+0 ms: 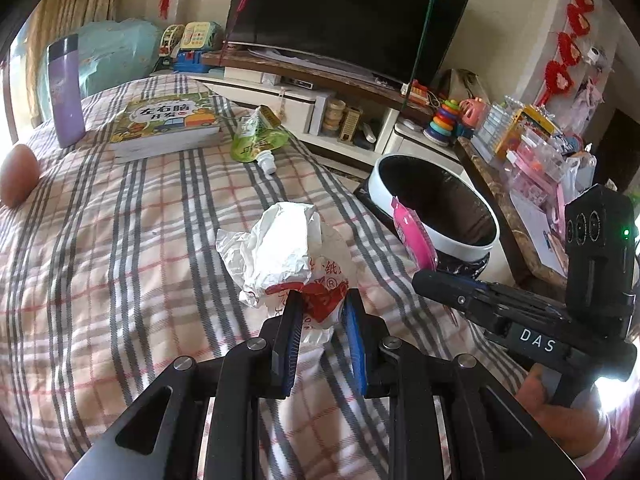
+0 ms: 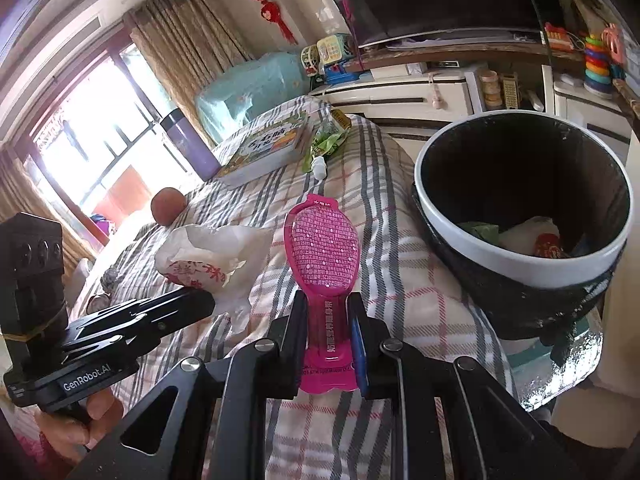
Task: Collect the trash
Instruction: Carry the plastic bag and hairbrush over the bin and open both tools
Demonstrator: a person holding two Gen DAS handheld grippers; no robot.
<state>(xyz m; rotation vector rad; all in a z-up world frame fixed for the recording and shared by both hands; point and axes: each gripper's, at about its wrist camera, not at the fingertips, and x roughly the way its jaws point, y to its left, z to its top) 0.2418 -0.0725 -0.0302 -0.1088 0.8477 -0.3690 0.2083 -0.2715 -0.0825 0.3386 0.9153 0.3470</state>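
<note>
- Two pieces of trash are held at this moment, one in each tool, above the checked blanket point(image 1: 120, 240) of the bed.
- The left gripper point(image 1: 320, 312) is closed most of the way on the crumpled white paper bag point(image 1: 288, 248); its blue pads press the red printed end, and the bag stands up toward 12 o'clock from the fingers.
- The red print on the bag shows an ® sign and some Chinese characters, but I cannot read them fully.
- The right gripper point(image 2: 326, 316) is closed on the narrow neck of the pink pouch point(image 2: 322, 248); the wide part points to 12 o'clock. Its small white text is too fine to read.
- The trash bin point(image 2: 520, 236), white rim with black liner, is at 2 o'clock from the pink pouch, just beside the bed edge. Inside it some green, white and red waste is partly seen; the rest is hidden by the wall.
- A green pouch point(image 1: 256, 136) with white cap lies on the blanket at 12 o'clock, touching the children's book point(image 1: 164, 124).
- The purple bottle point(image 1: 66, 92) stands at 10 o'clock.
- The tools carry the labels "DAS" and "GenRobot.AI", the second cut by the holder's edge.
</note>
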